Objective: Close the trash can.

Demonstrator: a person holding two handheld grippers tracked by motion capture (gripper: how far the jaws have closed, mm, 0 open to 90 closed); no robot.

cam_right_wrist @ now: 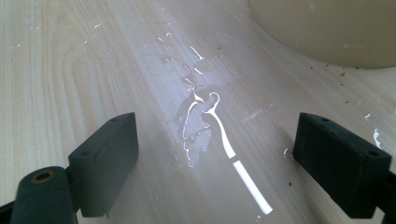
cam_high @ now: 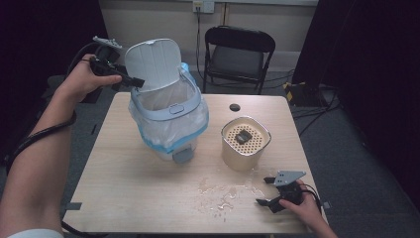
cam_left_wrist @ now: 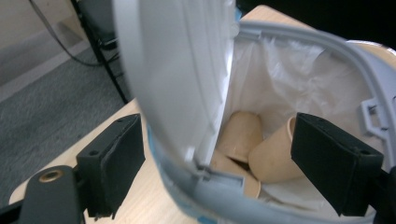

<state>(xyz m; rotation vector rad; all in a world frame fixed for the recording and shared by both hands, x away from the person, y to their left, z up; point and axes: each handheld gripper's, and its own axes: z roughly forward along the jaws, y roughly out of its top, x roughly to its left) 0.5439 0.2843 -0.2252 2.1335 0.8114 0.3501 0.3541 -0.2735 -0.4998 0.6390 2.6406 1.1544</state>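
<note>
Bin lid point(cam_high: 152, 62) stands raised and near upright at the back-left of the white pedal bin point(cam_high: 171, 124), which sits left of centre on the table point(cam_high: 114, 183), tilted, with a plastic liner draped over its rim. Left gripper point(cam_high: 132, 80) is level with the lid's lower edge; in the left gripper view its jaws stand wide apart on either side of the lid point(cam_left_wrist: 177, 70), with clear gaps, and the pads do not press on it. Brown paper cups point(cam_left_wrist: 261, 149) lie inside the liner, beyond the jaws. Spilled water point(cam_high: 223, 193) marks the tabletop to the right of the bin. A beige perforated-top container point(cam_high: 245, 141) stands behind the spill. Right gripper point(cam_high: 266, 191) rests low at the table's near-right edge, jaws wide apart and empty, with the puddle point(cam_right_wrist: 201, 121) between them.
</note>
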